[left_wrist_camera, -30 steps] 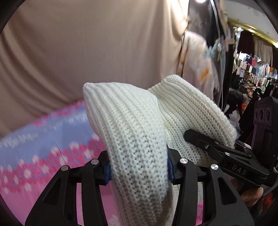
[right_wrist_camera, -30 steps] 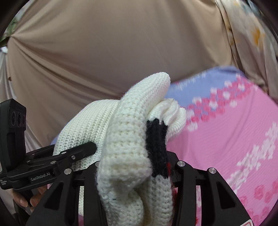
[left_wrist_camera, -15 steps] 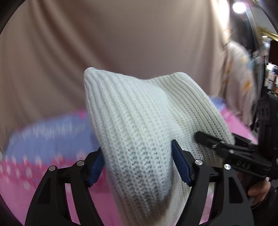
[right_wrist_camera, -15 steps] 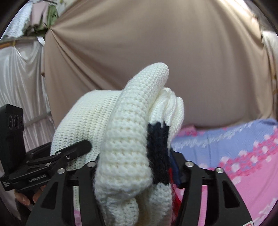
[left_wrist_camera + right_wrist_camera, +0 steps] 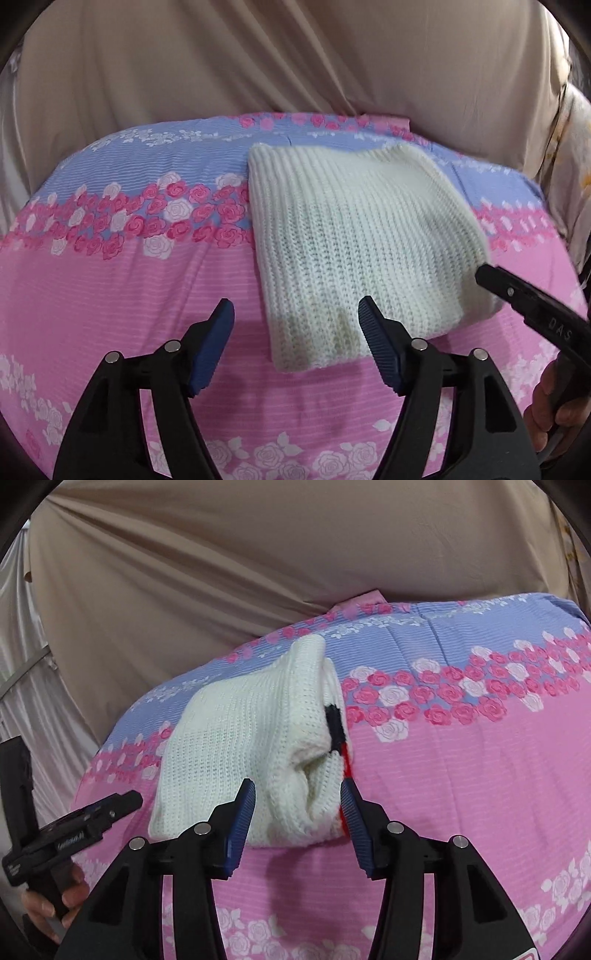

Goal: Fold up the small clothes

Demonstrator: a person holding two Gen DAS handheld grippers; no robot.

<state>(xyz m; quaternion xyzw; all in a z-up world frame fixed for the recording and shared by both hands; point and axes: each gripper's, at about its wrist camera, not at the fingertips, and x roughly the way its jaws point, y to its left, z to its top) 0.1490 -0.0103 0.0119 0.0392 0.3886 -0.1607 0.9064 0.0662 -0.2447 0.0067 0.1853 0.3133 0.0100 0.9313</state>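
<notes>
**Sweater set down, both jaws let go**

Half a second ago I had the folded white sweater (image 5: 362, 251) pinched in both grippers and lifted against the beige curtain (image 5: 295, 55); now it lies on the floral sheet (image 5: 110, 277) and neither pair of pads touches it.

The sweater sits as a thick folded bundle on the sheet, straddling the band of pink roses where the blue stripe meets the pink field. In my right wrist view its rolled edge shows a short black patch (image 5: 335, 725) with a sliver of red below it.

My left gripper (image 5: 295, 338) hangs just short of the sweater's near edge, jaws spread wide, the blue pads clear of the knit; the near left corner of the sweater shows between them. My right gripper (image 5: 297, 821) hovers low at the sweater's near, rolled end, jaws parted to either side of the bundle and clamping nothing. Whether those pads brush the knit I cannot tell.

Beyond the sweater, the sheet's far edge meets the curtain.
</notes>
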